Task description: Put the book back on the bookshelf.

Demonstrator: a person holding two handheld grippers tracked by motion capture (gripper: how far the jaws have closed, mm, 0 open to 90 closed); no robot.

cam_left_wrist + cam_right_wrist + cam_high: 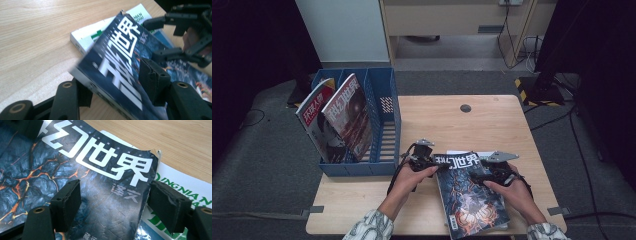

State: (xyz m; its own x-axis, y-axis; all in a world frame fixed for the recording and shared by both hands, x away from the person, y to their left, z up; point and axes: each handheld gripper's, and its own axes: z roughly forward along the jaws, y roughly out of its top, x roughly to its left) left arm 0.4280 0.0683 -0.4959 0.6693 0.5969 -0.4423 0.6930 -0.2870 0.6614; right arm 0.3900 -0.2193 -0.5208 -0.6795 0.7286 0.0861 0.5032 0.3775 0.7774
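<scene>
The dark magazine (469, 192) lies on a white book (100, 35), right of the blue rack (384, 127). The left tool (113, 87) pinches its lifted corner; the right tool (113, 202) is open around its far edge. It may slip and flop down

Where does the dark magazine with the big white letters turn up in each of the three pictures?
High view: the dark magazine lies low and right of centre on the table, between both hands.
Left gripper view: it runs slantwise through the middle, its near edge between the left claw jaws.
Right gripper view: it covers the left and centre.
Shared landmark: the white and green book beneath it.
</scene>
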